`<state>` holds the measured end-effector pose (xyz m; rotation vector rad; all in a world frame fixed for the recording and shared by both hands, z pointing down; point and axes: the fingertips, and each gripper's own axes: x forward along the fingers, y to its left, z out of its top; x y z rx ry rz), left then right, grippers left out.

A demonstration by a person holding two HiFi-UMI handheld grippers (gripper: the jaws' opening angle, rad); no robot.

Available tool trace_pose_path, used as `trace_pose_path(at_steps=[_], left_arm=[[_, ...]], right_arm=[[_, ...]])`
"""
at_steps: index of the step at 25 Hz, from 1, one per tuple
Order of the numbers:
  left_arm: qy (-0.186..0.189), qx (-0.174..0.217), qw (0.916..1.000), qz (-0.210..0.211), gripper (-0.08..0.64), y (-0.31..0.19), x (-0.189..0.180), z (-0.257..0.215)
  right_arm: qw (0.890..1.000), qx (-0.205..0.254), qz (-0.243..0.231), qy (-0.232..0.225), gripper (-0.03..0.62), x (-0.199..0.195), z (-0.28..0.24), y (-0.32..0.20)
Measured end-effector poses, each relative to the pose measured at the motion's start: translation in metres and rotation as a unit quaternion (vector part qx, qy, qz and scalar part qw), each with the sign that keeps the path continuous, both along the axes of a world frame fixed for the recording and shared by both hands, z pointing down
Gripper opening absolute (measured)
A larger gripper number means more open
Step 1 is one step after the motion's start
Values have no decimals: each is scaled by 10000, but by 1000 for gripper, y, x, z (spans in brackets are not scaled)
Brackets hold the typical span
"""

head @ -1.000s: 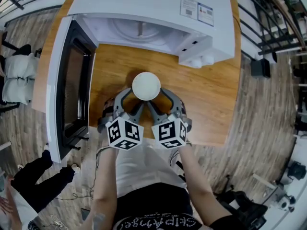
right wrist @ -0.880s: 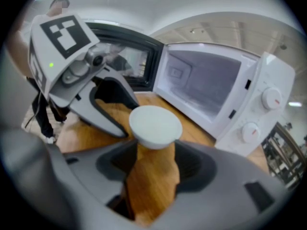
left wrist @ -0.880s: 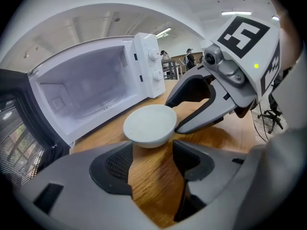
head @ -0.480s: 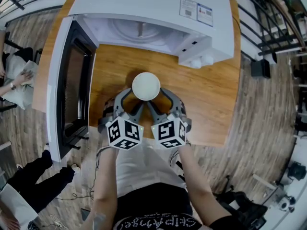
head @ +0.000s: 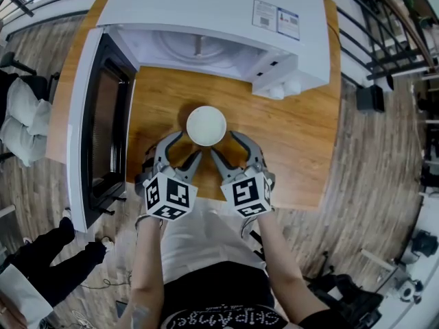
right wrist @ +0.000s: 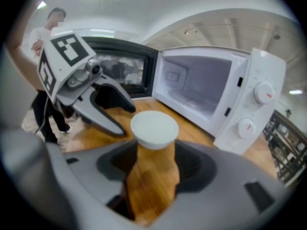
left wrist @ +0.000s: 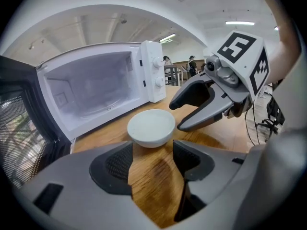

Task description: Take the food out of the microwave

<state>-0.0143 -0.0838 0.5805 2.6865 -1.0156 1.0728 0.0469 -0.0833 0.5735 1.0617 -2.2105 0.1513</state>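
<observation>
Removal looks done: the white bowl [head: 206, 125] sits on the wooden surface [head: 302, 149] just in front of the open microwave [head: 206, 19], whose cavity shows no dish. The left gripper [head: 182, 148] and right gripper [head: 226, 146] lie side by side on the person's side of the bowl, both angled in toward it. Their fingers [left wrist: 112, 164] are spread wide and hold nothing, with the bowl just beyond the tips. Judged next move: draw both straight back without nudging the bowl, then perhaps shut the door [head: 96, 129].
</observation>
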Motion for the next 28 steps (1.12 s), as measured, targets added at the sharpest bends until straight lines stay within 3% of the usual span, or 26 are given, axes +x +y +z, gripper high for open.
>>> trace_pose_path(at_steps=[3,6,9,12,18,28], left_arm=[[156,141,9998,-25,263,0,-5,-18],[377,416,9982,-215,200,-5,-12,-46],[648,785,9938,-447,102,-11,-15,-80],[973,1093,9873,-623,49,-17,-12,-112],[1782,1498,9643,-1259,32,-27,-8,-175],[3102,1861,9202,-1494,31,-4,1,-284]], right_arm=[[9997,64,-34,-244,252,-2,-16,6],[9971,279,216,-668,126,1,-40,6],[9917,423,515,-1100,73,6,-67,1],[9855,649,660,-1420,51,9,-99,-6],[9712,1055,772,-1994,37,18,-157,-9],[9399,1929,1265,-2518,32,84,-265,15]])
